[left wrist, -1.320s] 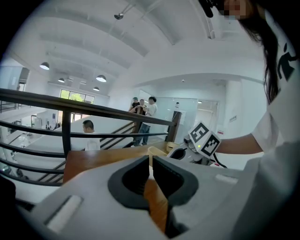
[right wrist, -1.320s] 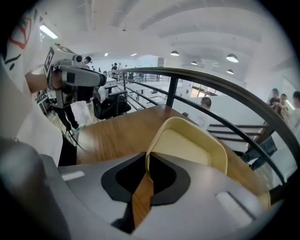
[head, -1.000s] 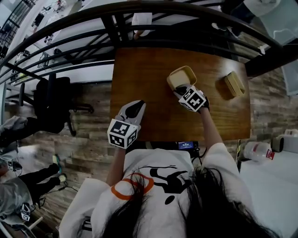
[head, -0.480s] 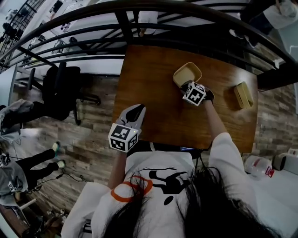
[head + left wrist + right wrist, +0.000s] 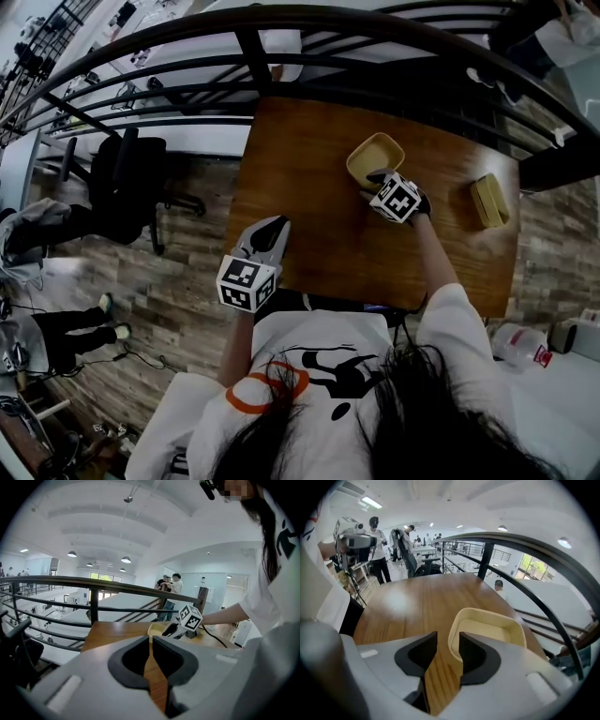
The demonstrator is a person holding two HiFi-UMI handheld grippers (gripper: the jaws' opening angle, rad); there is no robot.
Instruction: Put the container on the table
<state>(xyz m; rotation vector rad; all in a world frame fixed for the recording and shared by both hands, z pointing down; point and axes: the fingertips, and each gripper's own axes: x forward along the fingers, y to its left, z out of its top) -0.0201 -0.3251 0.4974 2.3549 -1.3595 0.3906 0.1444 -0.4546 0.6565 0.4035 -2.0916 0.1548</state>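
Two grey plastic hand-held grippers work over a glossy brown wooden table.

Head view: the left gripper is at the table's near edge. The right gripper meets the pale-yellow, round-cornered rectangular plastic container, which stands open side up on the table's far half.

Left gripper view: the jaws are pressed together and empty.

Right gripper view: the jaws are spread, straddling the container's thin near rim.

White short-sleeved T-shirt, black graphic and orange ring print; long dark hair. Left gripper and right gripper: grey shells, black pads, white cubes with black square markers.
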